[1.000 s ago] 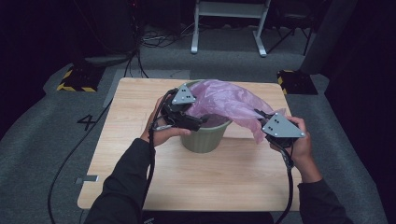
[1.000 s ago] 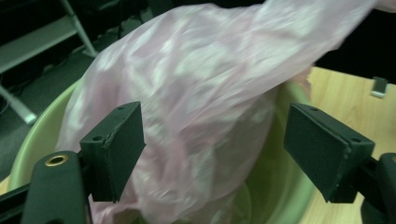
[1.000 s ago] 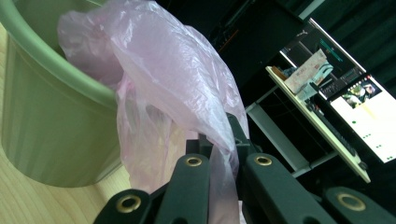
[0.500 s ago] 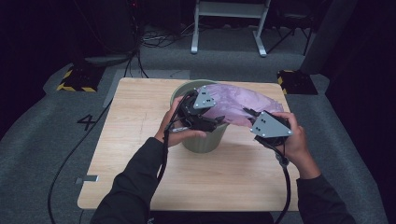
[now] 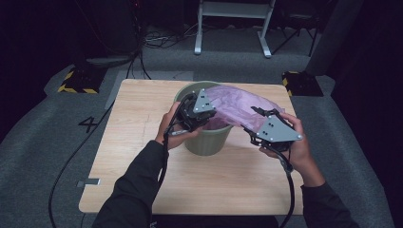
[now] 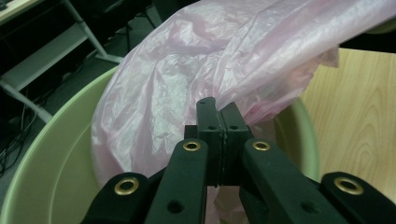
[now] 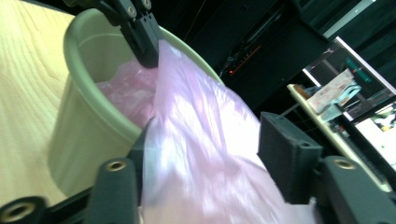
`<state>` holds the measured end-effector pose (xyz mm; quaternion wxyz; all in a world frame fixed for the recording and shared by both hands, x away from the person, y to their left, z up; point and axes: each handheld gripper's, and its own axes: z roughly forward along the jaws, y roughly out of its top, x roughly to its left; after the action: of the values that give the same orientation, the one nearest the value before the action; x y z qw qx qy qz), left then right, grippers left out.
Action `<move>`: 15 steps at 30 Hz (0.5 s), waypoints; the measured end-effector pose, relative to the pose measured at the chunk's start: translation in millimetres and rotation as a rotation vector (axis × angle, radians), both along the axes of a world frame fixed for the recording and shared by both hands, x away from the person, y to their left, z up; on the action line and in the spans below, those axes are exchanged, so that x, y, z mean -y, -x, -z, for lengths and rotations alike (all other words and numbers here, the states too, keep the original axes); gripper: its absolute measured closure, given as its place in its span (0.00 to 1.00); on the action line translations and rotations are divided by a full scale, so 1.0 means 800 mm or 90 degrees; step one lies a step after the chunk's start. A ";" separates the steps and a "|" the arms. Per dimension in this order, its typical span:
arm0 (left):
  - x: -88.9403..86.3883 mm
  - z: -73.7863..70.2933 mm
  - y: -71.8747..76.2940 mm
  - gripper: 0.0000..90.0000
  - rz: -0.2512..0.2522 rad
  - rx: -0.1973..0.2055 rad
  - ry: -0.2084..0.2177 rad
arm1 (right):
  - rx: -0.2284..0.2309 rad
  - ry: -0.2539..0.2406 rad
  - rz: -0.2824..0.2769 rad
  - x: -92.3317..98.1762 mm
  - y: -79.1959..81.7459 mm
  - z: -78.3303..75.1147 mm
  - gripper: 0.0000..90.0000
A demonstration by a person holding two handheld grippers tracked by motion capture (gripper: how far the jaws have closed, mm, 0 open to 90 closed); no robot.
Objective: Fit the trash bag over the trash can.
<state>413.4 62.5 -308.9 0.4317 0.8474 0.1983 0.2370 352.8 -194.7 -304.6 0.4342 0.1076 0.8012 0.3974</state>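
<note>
Over the green bin (image 5: 206,140), pink bag (image 5: 237,107) between clamped left gripper (image 5: 209,115) and just-parted right gripper (image 5: 253,122).

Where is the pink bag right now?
In the high view the pink bag drapes from inside the green bin at table centre, out over its right rim, stretched between the left gripper and the right gripper.

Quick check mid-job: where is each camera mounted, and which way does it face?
High view: above the person's side, looking forward and down on the wooden table; both forearms, left gripper, right gripper.
Left gripper view: along its shut jaws, pinching the pink plastic bag over the green plastic bin.
Right gripper view: along its open jaws, bag between.
All share bag and bin.
</note>
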 end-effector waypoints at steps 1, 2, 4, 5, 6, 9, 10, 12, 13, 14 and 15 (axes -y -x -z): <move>-0.004 0.000 -0.001 0.99 -0.003 -0.001 0.003 | -0.004 -0.005 0.000 0.003 0.000 0.001 0.43; -0.007 0.001 -0.001 0.99 -0.006 -0.001 0.005 | -0.006 -0.008 0.004 0.007 -0.001 0.002 0.40; -0.014 0.002 -0.002 0.99 -0.010 -0.006 0.013 | -0.015 -0.024 0.014 0.016 -0.002 0.004 0.38; -0.018 0.003 -0.002 0.99 -0.014 -0.007 0.013 | -0.015 -0.030 0.018 0.021 -0.002 0.005 0.37; -0.021 0.005 -0.003 0.99 -0.016 -0.009 0.014 | -0.016 -0.038 0.020 0.026 -0.002 0.006 0.36; -0.033 0.010 -0.005 0.99 -0.025 -0.016 0.016 | -0.026 -0.055 0.026 0.038 -0.003 0.009 0.35; -0.037 0.012 -0.005 0.99 -0.029 -0.020 0.021 | -0.031 -0.058 0.029 0.041 -0.004 0.011 0.35; -0.044 0.014 -0.006 0.99 -0.035 -0.026 0.025 | -0.035 -0.060 0.035 0.047 -0.006 0.015 0.34; -0.048 0.015 -0.007 0.99 -0.034 -0.029 0.026 | -0.034 -0.061 0.040 0.048 -0.007 0.017 0.35; -0.050 0.016 -0.007 0.99 -0.035 -0.030 0.024 | -0.039 -0.063 0.045 0.050 -0.009 0.019 0.35; -0.052 0.017 -0.007 0.99 -0.036 -0.030 0.025 | -0.046 -0.066 0.046 0.051 -0.014 0.022 0.36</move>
<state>418.7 104.3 -322.4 0.4363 0.8382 0.2371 0.2253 363.7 -235.2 -322.5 0.4132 0.1730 0.7903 0.4180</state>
